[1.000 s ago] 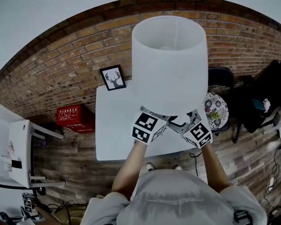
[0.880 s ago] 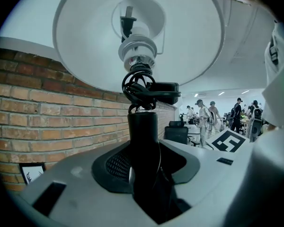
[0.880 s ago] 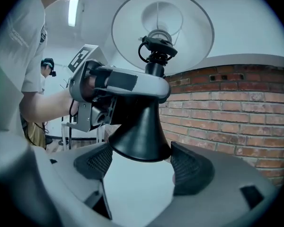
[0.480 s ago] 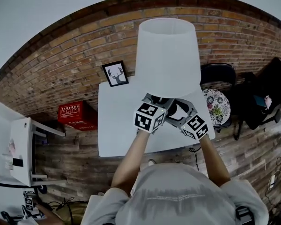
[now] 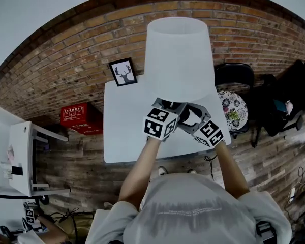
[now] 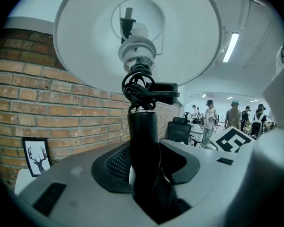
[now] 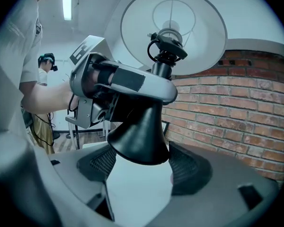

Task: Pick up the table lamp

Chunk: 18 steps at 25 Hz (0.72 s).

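The person wears a pale grey short-sleeved T-shirt with a faint line of print across it. The left gripper and right gripper have smooth grey shells with black mesh-textured pads. Each carries a cube of black-and-white square markers.

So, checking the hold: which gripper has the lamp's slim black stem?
The left gripper clamps the slim black stem of the white-shaded lamp; the right gripper holds its flared black base.
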Tool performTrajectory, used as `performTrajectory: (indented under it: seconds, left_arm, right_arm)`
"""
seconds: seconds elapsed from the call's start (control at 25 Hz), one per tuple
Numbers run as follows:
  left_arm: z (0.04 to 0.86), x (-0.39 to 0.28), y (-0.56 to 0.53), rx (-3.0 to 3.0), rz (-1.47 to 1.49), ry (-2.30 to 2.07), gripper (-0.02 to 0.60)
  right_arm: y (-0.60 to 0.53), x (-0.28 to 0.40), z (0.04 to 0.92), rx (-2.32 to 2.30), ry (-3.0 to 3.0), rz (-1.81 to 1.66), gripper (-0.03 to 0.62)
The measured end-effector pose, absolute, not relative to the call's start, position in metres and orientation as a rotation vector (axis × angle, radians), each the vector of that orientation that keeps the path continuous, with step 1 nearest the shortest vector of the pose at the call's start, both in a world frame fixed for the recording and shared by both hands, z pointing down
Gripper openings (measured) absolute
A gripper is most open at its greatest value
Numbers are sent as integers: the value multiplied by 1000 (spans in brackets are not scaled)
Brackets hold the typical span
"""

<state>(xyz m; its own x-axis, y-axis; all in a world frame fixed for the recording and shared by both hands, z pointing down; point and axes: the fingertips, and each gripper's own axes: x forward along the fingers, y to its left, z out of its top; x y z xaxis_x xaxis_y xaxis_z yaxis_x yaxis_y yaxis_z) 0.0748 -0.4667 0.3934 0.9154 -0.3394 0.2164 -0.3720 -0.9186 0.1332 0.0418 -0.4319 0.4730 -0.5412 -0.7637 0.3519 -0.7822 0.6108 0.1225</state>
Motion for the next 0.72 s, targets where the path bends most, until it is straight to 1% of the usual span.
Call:
performTrajectory:
  seconds: [0.72]
  left_arm:
    - [394, 65, -446, 2915, 254, -567, 158]
  right_arm:
    - [-413, 35, 475, 1209, -2449, 28, 331]
